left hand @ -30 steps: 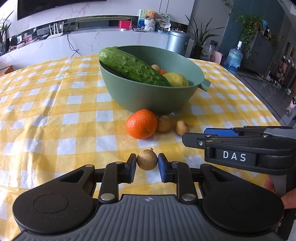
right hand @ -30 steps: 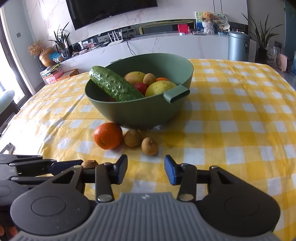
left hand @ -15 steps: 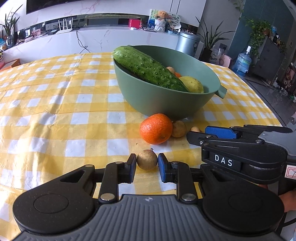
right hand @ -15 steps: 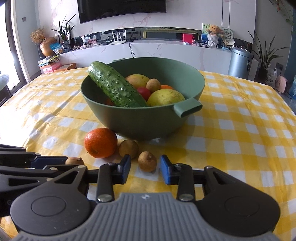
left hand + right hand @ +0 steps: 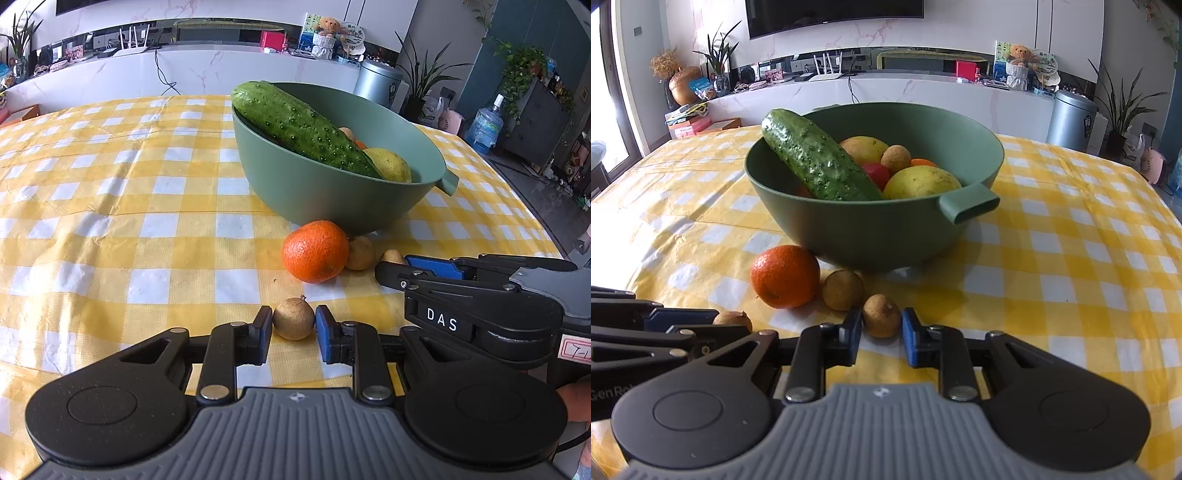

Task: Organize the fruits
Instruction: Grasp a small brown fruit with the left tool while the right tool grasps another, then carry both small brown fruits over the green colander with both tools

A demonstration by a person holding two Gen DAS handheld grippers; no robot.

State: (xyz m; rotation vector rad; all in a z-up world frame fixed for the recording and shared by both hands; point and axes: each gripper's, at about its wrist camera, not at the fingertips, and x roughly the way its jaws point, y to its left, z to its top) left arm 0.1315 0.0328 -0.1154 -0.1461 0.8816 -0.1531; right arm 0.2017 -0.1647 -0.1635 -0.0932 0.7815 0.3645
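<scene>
The right gripper [image 5: 397,264], lettered "DAS", has just closed on a longan [image 5: 881,315]. The left gripper [image 5: 294,326] clamps another longan [image 5: 294,318]. Both lie in front of the green bowl [image 5: 886,229], on a yellow checked tablecloth [image 5: 110,221]. "GenRo" is cut off at the frame edge.

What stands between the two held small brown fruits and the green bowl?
The orange and a loose brown fruit lie on the cloth just before the bowl. Its near wall rises above them, and a cucumber lies across one rim.
</scene>
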